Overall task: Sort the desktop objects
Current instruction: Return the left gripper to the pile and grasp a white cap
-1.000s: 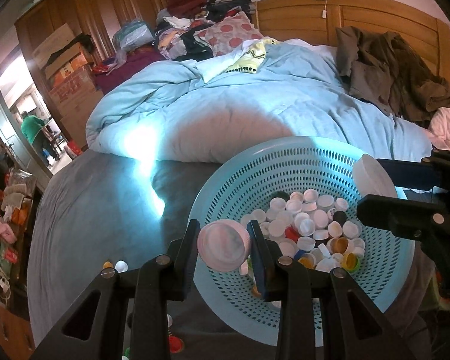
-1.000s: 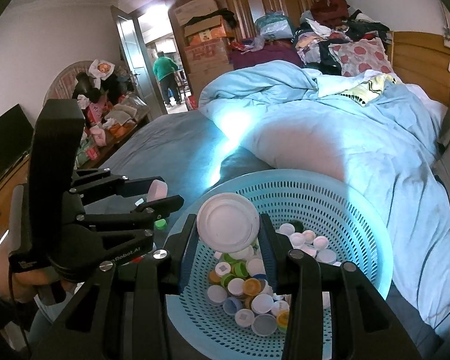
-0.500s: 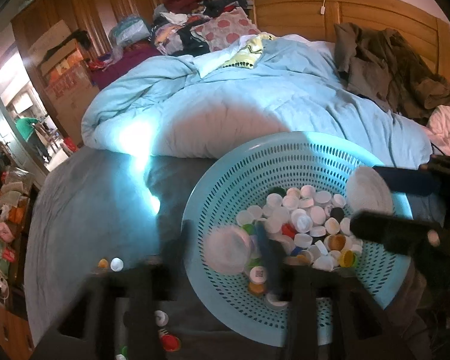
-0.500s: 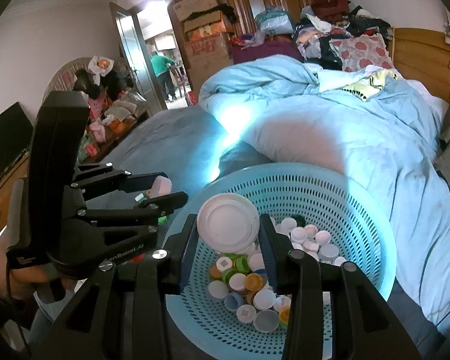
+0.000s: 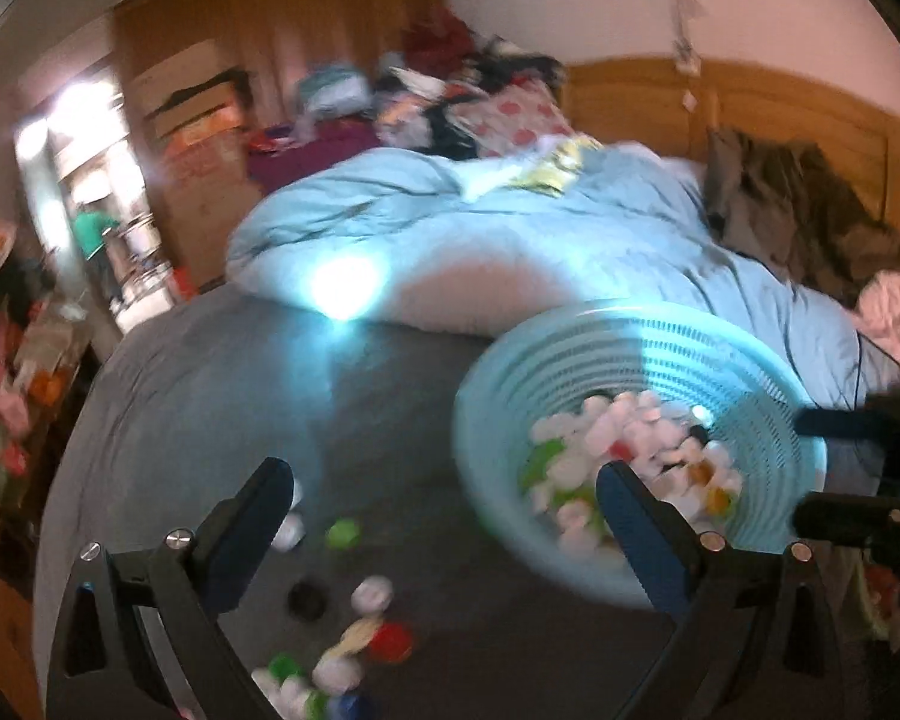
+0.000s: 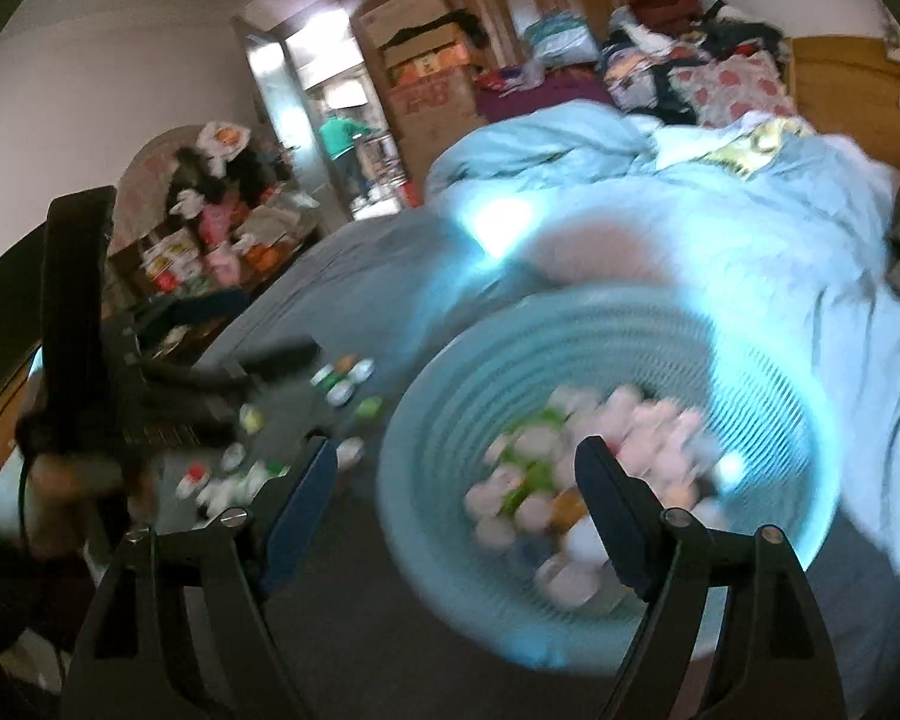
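A light blue perforated basket on the grey bedsheet holds several bottle caps; it also shows in the right wrist view. My left gripper is open and empty, to the left of the basket, above loose caps on the sheet. My right gripper is open and empty, its right finger over the basket's caps. Loose caps lie left of the basket. Both views are blurred.
A light blue duvet is heaped behind the basket, with clothes and a wooden headboard beyond. Boxes and a wardrobe stand at the far left. The left gripper's body stands at the left in the right wrist view.
Both grippers have opened and let go of the large white lids they held. The left gripper has swung left, off the basket, over the loose caps. The right has drawn back slightly.
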The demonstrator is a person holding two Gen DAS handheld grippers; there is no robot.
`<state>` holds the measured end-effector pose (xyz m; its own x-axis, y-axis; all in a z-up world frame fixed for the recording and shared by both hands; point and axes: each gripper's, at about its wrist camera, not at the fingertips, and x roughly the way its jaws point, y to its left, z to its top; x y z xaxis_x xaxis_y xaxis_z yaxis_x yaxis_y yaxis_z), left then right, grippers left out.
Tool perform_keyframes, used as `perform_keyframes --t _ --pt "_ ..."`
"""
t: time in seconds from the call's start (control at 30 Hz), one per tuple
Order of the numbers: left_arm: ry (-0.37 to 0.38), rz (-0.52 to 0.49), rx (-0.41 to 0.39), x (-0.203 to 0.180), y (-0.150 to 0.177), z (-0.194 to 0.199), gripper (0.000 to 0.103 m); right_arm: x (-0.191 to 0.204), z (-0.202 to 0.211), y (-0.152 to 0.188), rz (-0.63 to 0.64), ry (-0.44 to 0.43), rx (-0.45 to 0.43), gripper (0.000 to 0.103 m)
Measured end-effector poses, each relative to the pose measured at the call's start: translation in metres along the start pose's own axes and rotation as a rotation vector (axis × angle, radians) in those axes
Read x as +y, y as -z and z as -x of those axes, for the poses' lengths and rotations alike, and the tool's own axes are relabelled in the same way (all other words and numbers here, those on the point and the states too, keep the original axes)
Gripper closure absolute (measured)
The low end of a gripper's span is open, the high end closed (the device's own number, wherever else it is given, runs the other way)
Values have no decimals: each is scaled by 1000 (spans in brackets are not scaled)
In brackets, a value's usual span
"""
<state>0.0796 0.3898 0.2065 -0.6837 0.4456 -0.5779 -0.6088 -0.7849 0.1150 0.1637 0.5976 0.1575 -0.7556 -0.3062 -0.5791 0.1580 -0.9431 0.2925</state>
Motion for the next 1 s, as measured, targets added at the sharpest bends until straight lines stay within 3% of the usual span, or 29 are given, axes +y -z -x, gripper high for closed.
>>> perform_keyframes --t 0.13,0.2,0.3,0.4,0.53,0.63,0.73,0.8,0.83,0.93,1.0 --pt "-64 179 27 82 84 26 0 23 -20 54 -3 -62 99 26" --pt "-135 276 74 130 138 37 1 35 -30 72 12 -85 152 26" --pt "-233 415 163 191 207 48 9 51 -44 94 13 -124 215 26" --pt "-294 484 232 232 255 47 15 57 -56 105 14 -124 254 26" --pt "-226 456 242 241 273 32 16 61 -70 113 2 -98 304 26" --pt "-143 403 239 238 269 9 18 70 -72 115 9 -87 317 26" --pt "-97 374 273 240 265 -13 26 81 -76 113 22 -79 329 26" --pt "-90 367 285 240 258 -18 26 87 -79 112 31 -76 334 26" --pt "-86 360 287 238 253 -19 33 90 -81 112 36 -79 337 26" --pt "-92 354 290 242 250 -20 70 101 -89 110 57 -81 350 26" --pt "-104 379 283 246 253 -15 70 110 -92 104 72 -83 343 27"
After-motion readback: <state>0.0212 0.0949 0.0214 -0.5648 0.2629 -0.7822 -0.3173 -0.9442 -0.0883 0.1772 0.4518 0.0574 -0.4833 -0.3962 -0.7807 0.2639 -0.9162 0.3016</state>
